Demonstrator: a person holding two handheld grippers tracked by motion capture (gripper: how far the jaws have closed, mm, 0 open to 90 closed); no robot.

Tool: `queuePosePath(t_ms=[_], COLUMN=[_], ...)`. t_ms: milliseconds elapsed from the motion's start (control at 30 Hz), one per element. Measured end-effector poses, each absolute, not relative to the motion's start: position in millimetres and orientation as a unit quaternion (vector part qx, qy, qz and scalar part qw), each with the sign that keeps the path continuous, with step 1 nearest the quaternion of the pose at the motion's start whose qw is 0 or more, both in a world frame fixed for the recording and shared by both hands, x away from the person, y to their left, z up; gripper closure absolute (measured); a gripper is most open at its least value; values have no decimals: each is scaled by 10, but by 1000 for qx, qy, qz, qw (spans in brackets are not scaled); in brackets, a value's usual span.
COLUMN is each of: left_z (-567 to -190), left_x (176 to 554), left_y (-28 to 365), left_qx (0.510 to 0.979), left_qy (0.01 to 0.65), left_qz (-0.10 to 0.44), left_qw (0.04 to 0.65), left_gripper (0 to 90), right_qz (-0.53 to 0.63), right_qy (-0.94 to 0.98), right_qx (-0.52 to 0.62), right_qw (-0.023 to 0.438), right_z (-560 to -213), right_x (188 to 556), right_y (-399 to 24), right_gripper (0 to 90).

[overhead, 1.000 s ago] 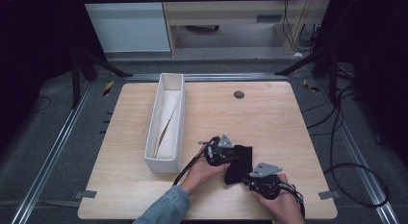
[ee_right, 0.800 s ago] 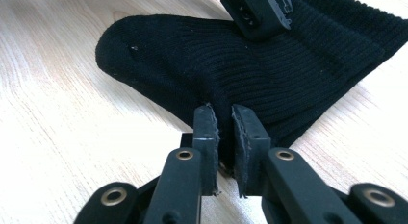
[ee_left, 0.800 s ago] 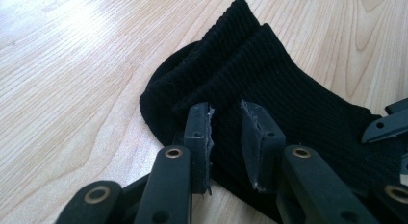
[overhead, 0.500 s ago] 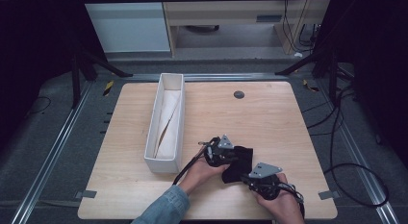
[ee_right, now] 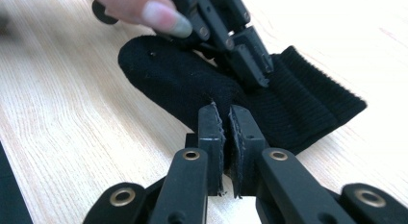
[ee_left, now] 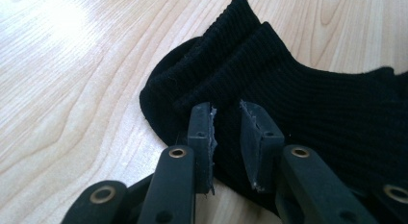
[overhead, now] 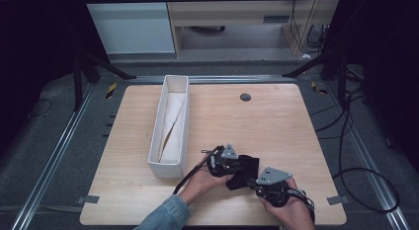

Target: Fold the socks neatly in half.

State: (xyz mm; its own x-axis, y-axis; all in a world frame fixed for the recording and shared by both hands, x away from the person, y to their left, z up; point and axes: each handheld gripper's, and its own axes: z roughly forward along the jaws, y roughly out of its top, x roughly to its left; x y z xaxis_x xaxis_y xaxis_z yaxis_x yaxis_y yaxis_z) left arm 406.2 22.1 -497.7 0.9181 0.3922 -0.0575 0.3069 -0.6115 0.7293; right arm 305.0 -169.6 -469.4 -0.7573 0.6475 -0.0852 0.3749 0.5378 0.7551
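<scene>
A person is working a black sock [overhead: 244, 171] with two hand-held grippers at the near edge of a pale wooden surface [overhead: 276, 126]. The sock is lying flat on the wood, just right of a long white box [overhead: 170, 125] that is holding folded pale cloth [overhead: 172, 122], and well short of a small dark round disc [overhead: 245, 97] set into the far part of the surface.

The left gripper [overhead: 236, 163] is coming in over the sock from the box side. In the left gripper view its fingers [ee_left: 200, 132] are standing a narrow way apart and are pinching a ridge of the black knit near the ribbed cuff, which is folded double on itself.

The right gripper [overhead: 253, 182] is reaching in from the near right corner. In the right gripper view its fingers [ee_right: 211, 132] have just been closing and are now pressing nearly together on a thin fold of the sock's body, with the fabric rising between them. The same view is showing the left gripper [ee_right: 240, 56] farther off, bearing down on the ribbed end, with a fingertip of the person's left hand [ee_right: 144, 7] resting on its frame.

A blue denim sleeve [overhead: 165, 215] is entering from the bottom edge of the high view. Black cables [overhead: 365, 190] are trailing across the dark floor to the right.
</scene>
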Motion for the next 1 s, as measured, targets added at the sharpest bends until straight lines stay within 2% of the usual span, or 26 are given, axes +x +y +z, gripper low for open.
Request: queuePosePath(t_ms=[1000], left_z=[-4991], left_x=[4012], left_y=[297], left_qx=[893], left_qy=[191], left_qz=[29], left_qw=[407], left_gripper=[745], right_qz=[391], right_qy=[847], right_qx=[302], right_qw=[198], right_z=[-4499], right_x=[3179], right_y=[-1702], right_gripper=[858])
